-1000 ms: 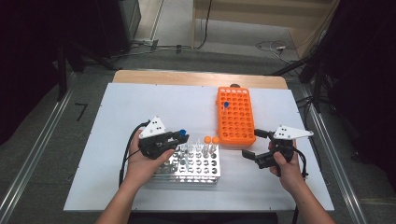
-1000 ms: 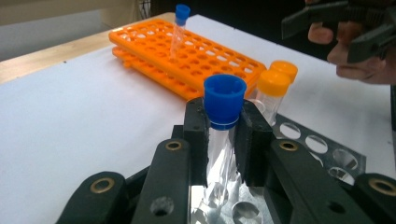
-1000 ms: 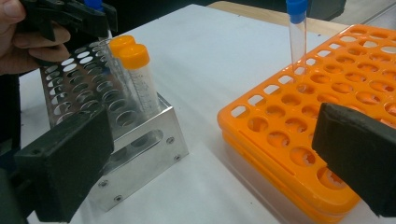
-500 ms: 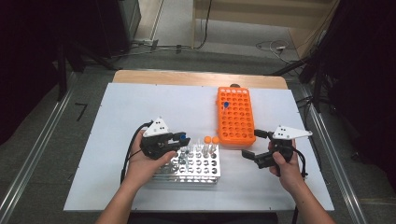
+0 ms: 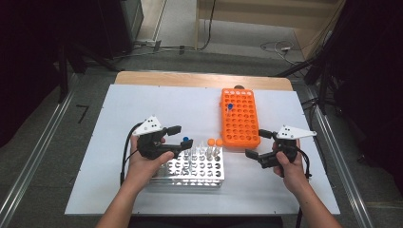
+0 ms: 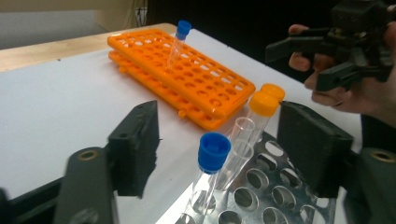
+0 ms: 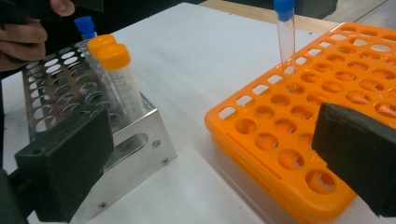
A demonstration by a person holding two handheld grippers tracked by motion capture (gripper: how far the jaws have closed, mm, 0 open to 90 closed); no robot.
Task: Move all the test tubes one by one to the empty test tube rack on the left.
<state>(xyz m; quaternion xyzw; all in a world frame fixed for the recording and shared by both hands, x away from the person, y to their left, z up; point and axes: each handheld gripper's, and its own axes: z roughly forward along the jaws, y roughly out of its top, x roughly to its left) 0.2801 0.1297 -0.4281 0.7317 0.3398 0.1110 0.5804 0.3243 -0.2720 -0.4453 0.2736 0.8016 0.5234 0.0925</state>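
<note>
Tubes are what this is about, as far as I can tell: moving capped tubes from the metal rack (image 5: pixel 190 168) over to the orange rack (image 5: pixel 240 118). One blue-capped tube (image 5: pixel 229 108) already stands in the orange one, toward its far end.

The left gripper (image 6: pixel 219 154) is right on it. In the left gripper view a blue-cap tube (image 6: pixel 209 172) stands between its two fingers (image 6: pixel 135 144), which are spread wide with clear air on both sides of the cap, so nothing is gripped yet. The tube leans a bit in its hole at the rack's far edge, long axis close to vertical, cap up. Just behind it are a couple of uncapped clear tubes (image 6: pixel 240 140), then two orange-cap tubes (image 6: pixel 264 105) closer to the orange rack.

The right gripper (image 5: pixel 261 149) hovers over the worktop (image 5: pixel 157 102) between the two racks, fingers apart too, holding nothing. It's nearer the orange-cap pair than the blue one.

So the thing that matters: the blue tube sits dead between the left fingers, slightly nearer the left one by the look of it, and the clear tubes crowd right behind. My guess is a straight pinch on the cap or just under it, then a lift straight up along the tube's axis so it doesn't drag on the hole or knock its neighbours.
</note>
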